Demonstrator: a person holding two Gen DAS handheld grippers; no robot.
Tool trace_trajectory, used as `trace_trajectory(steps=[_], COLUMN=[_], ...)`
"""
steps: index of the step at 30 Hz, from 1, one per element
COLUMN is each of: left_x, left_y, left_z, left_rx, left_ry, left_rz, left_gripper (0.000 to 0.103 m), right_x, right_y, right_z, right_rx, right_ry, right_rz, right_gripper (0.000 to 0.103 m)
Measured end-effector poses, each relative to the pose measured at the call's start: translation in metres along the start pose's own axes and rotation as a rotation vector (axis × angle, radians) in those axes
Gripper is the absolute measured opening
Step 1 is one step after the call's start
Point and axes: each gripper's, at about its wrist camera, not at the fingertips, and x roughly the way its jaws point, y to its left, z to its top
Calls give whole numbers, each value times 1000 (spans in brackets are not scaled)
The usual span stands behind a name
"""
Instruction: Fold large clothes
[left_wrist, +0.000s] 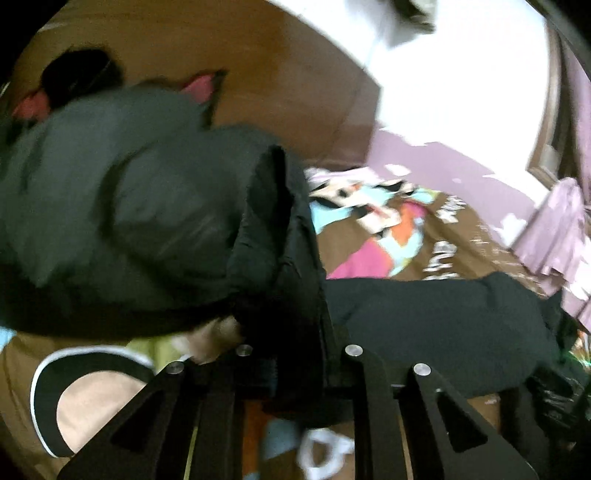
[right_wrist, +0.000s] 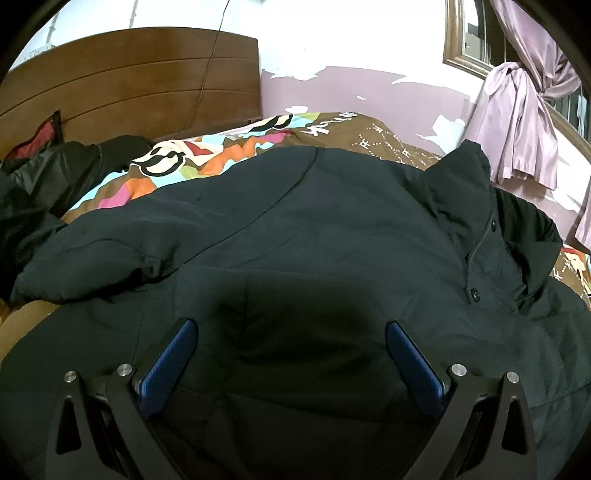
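A large black padded jacket (right_wrist: 314, 229) lies spread over the bed, its collar and snap buttons at the right. My right gripper (right_wrist: 290, 332) hovers just above the jacket's body, open, with its blue pads (right_wrist: 170, 362) wide apart and nothing between them. In the blurred left wrist view, my left gripper (left_wrist: 295, 354) is shut on a thick fold of the black jacket (left_wrist: 147, 206). That fold rises from between the jaws and bulges to the left, lifted off the bedspread. The fabric hides the left fingertips.
A colourful patterned bedspread (right_wrist: 236, 147) covers the bed. The wooden headboard (right_wrist: 129, 81) stands behind it, with dark and red clothes (right_wrist: 55, 173) piled beside it at the left. A tied purple curtain (right_wrist: 524, 118) hangs by the window at the right.
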Motion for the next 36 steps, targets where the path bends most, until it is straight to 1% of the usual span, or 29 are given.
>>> trace_trajectory(steps=[2, 4, 6, 7, 10, 13, 14, 16, 17, 18, 20, 22, 24, 26, 28, 29, 31, 32, 33, 35, 36], left_x=[-9, -18, -30, -36, -54, -48, -50, -45, -45, -46, -47, -53, -47, -38, -26, -19, -14, -10, -9, -11, -13], left_y=[-18, -38, -65, -76, -113, -149, -161, -180, -190, -198, -218, -245, -271, -289, -309, -316, -319, -323, -323, -325, -328], left_z=[9, 17, 20, 21, 19, 22, 18, 15, 8, 3, -8, -24, -40, -56, -75, -83, -96, -101, -106, -117, -121], left_rx=[30, 85, 144, 166, 242, 276, 280, 290, 302, 316, 371, 443, 505, 540, 557, 557, 550, 554, 570, 617, 643], left_ry=[-22, -48, -82, -95, -130, -123, -105, -74, -52, -41, -13, 26, 75, 137, 242, 297, 372, 405, 421, 416, 410], left_rz=[-55, -111, -173, -200, -296, -374, -416, -474, -526, -556, -602, -646, -659, -663, -671, -673, -684, -688, -686, -675, -674], left_gripper=[12, 12, 12, 12, 12, 12, 12, 12, 12, 12, 12, 12, 12, 12, 12, 12, 12, 12, 12, 12, 12], right_x=[2, 0, -9, -13, -37, -58, -68, -81, -86, -93, -110, -123, -135, -148, -154, -157, -156, -154, -151, -141, -135], right_y=[-3, -9, -20, -25, -51, -77, -91, -113, -121, -129, -142, -149, -154, -158, -163, -167, -173, -174, -174, -174, -173], right_z=[1, 4, 8, 9, 12, 9, 6, -1, -4, -9, -18, -24, -27, -30, -33, -37, -42, -44, -46, -48, -49], right_rx=[12, 36, 72, 89, 144, 195, 234, 303, 331, 361, 416, 434, 436, 456, 493, 529, 577, 595, 612, 644, 661], right_ry=[13, 21, 20, 15, -17, -35, -45, -55, -58, -69, -123, -146, -162, -179, -190, -195, -185, -175, -161, -121, -95], right_rz=[18, 50, 92, 97, 90, 61, 55, 66, 78, 98, 168, 223, 265, 312, 361, 401, 465, 482, 500, 544, 567], right_gripper=[103, 103, 103, 103, 103, 103, 103, 103, 103, 103, 103, 103, 103, 103, 103, 103, 103, 103, 103, 102, 99])
